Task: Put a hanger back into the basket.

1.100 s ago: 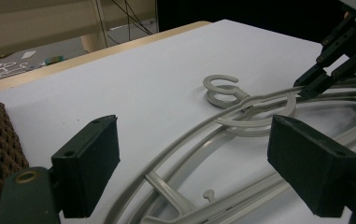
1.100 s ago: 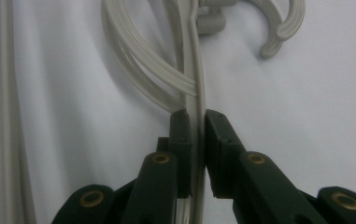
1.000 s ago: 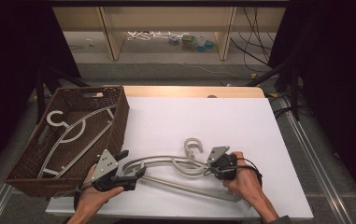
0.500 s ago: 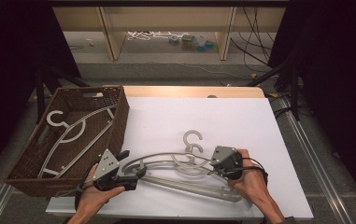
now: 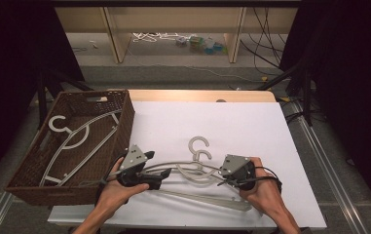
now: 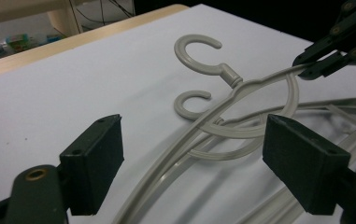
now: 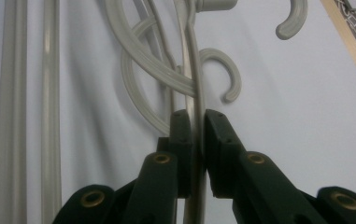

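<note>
Two grey plastic hangers overlap near the front of the white table. The upper hanger is raised off the lower one, and my right gripper is shut on its right arm; the right gripper view shows the jaws clamped on that thin arm. My left gripper is open at the hanger's left arm, which passes between its wide jaws without touching the pads. The upper hanger's hook stands above the lower hanger's hook. The lower hanger lies flat on the table.
A brown wicker basket stands at the table's left edge with more grey hangers in it. The table's wooden back edge lies beyond the white surface, with open room on the back and right of the table.
The upper hanger has come up and away from the lower one, its hook shifting toward the back. My left gripper has slid to the right along the hanger's arm.
</note>
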Demonstrator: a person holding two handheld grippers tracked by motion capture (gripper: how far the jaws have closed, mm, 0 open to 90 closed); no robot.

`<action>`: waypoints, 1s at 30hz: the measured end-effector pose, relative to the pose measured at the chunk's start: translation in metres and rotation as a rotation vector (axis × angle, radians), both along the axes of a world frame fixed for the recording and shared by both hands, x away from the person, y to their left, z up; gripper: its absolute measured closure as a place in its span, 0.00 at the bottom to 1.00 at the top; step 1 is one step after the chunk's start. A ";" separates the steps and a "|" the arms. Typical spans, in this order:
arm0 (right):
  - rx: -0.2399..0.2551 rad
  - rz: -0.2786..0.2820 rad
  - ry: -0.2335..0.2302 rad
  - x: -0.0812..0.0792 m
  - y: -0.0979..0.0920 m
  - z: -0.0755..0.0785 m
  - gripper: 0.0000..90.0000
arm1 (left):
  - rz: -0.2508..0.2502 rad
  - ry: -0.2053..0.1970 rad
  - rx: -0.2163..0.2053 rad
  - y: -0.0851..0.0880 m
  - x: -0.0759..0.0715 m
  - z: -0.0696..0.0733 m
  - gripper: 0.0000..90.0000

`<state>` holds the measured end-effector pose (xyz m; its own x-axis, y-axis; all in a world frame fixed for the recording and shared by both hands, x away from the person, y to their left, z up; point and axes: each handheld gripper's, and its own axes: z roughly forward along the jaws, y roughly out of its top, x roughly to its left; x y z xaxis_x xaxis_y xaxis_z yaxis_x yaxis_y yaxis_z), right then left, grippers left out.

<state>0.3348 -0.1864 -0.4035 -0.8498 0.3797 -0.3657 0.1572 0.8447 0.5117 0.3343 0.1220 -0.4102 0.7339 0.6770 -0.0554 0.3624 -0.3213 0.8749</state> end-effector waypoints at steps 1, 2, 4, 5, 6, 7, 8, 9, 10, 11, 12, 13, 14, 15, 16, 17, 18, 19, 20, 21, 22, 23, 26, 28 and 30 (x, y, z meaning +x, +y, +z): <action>0.003 0.004 -0.007 -0.001 0.000 0.001 0.92 | -0.002 -0.001 0.014 -0.005 0.003 0.001 0.21; 0.012 0.002 0.003 -0.002 0.001 0.002 0.92 | -0.012 -0.018 0.035 -0.009 0.006 0.003 0.21; 0.004 0.009 -0.013 -0.003 0.000 0.004 0.92 | -0.011 -0.016 0.052 -0.017 0.012 0.004 0.22; 0.005 0.012 -0.015 -0.003 0.000 0.004 0.92 | -0.031 -0.016 0.078 -0.019 0.016 0.005 0.23; 0.002 0.013 -0.019 -0.004 0.000 0.005 0.92 | -0.038 -0.009 0.077 -0.023 0.019 0.005 0.23; 0.003 0.016 -0.019 -0.004 0.000 0.006 0.92 | -0.047 -0.010 0.099 -0.026 0.022 0.006 0.23; 0.002 0.019 -0.022 -0.004 0.000 0.007 0.92 | -0.057 -0.013 0.107 -0.031 0.026 0.005 0.23; 0.002 0.024 -0.025 -0.005 0.000 0.007 0.92 | -0.063 -0.010 0.113 -0.035 0.028 0.004 0.23; 0.001 0.020 -0.021 -0.006 0.000 0.008 0.92 | -0.072 -0.006 0.121 -0.038 0.029 0.003 0.25; 0.004 0.019 -0.020 -0.006 0.001 0.008 0.92 | -0.084 0.004 0.129 -0.042 0.030 0.002 0.25; 0.000 0.025 -0.032 -0.006 0.001 0.009 0.92 | -0.091 0.004 0.141 -0.044 0.030 0.002 0.26; 0.003 0.029 -0.029 -0.006 0.001 0.009 0.92 | -0.100 0.001 0.150 -0.046 0.031 0.001 0.26; 0.003 0.027 -0.030 -0.007 0.001 0.010 0.92 | -0.099 0.001 0.158 -0.047 0.031 0.001 0.27; 0.002 0.029 -0.029 -0.007 0.001 0.010 0.92 | -0.101 0.003 0.166 -0.048 0.031 0.001 0.27; 0.003 0.032 -0.030 -0.008 0.001 0.010 0.92 | -0.106 0.012 0.164 -0.049 0.032 0.001 0.27; 0.000 0.035 -0.032 -0.008 0.002 0.010 0.92 | -0.117 0.010 0.168 -0.049 0.032 0.000 0.29; 0.000 0.036 -0.033 -0.008 0.002 0.011 0.92 | -0.120 0.015 0.181 -0.050 0.032 0.000 0.30; -0.002 0.038 -0.035 -0.008 0.003 0.011 0.92 | -0.131 0.012 0.189 -0.050 0.032 0.000 0.31; 0.005 0.043 -0.028 -0.008 0.004 0.011 0.92 | -0.129 0.016 0.196 -0.051 0.032 -0.001 0.32; -0.002 0.044 -0.033 -0.008 0.004 0.011 0.92 | -0.141 0.015 0.213 -0.052 0.032 -0.002 0.34; -0.002 0.043 -0.034 -0.009 0.004 0.011 0.92 | -0.143 0.020 0.217 -0.053 0.032 -0.003 0.36; -0.003 0.042 -0.031 -0.009 0.005 0.011 0.92 | -0.151 0.022 0.229 -0.054 0.032 -0.004 0.37; -0.010 0.045 -0.034 -0.009 0.006 0.010 0.92 | -0.170 0.026 0.252 -0.058 0.032 -0.006 0.43; -0.014 0.043 -0.035 -0.009 0.006 0.010 0.92 | -0.190 0.029 0.263 -0.060 0.032 -0.008 0.46; -0.013 0.045 -0.036 -0.009 0.006 0.010 0.92 | -0.207 0.027 0.272 -0.062 0.033 -0.010 0.51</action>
<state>0.3261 -0.1806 -0.3935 -0.8522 0.3364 -0.4007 0.1006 0.8570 0.5054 0.3669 0.0600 -0.4197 0.8582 0.5061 0.0857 0.2866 -0.6111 0.7379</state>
